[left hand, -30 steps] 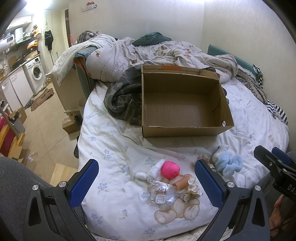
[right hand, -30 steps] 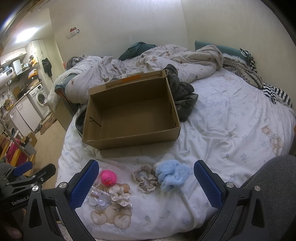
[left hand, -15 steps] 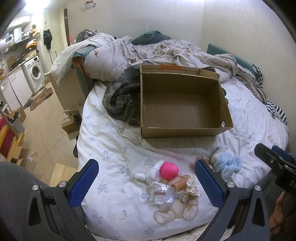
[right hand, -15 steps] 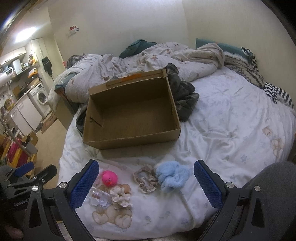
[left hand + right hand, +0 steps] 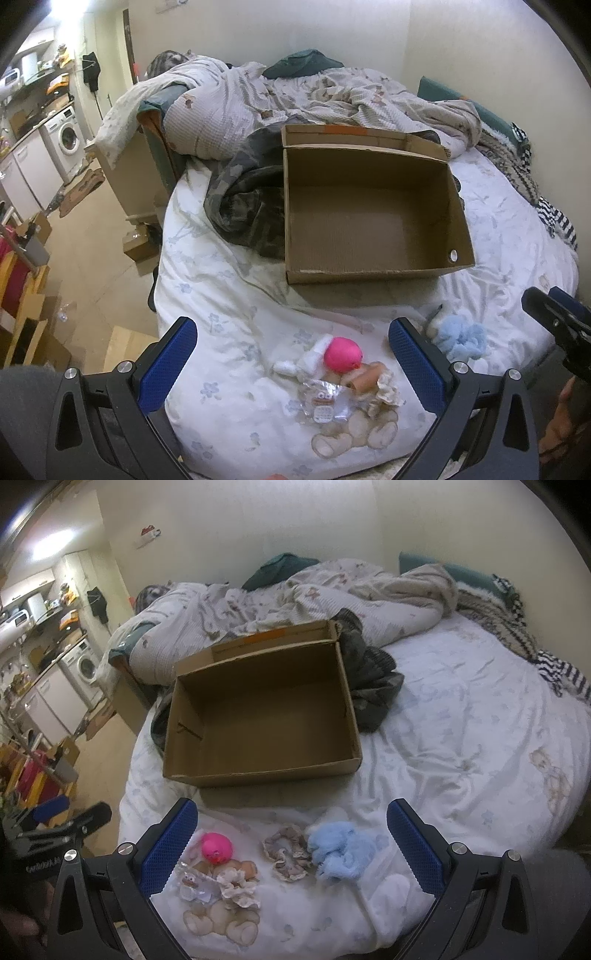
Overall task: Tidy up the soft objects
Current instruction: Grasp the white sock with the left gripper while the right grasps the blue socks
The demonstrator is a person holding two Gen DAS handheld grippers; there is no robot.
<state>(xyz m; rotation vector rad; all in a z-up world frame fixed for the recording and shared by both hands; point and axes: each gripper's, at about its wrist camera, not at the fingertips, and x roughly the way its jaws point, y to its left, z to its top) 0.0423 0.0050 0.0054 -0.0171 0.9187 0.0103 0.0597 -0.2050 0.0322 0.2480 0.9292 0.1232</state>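
Both grippers are drifting slightly forward since a second ago, left gripper (image 5: 291,354) and right gripper (image 5: 290,834) wide open and empty over the pink ball (image 5: 217,846) and blue fluffy toy (image 5: 340,851), and I am fearing a sliding grasp before the empty cardboard box (image 5: 258,775) beyond.

White bed (image 5: 461,738), cardboard box (image 5: 258,716), pink ball (image 5: 217,846), blue scrunchie (image 5: 340,849)
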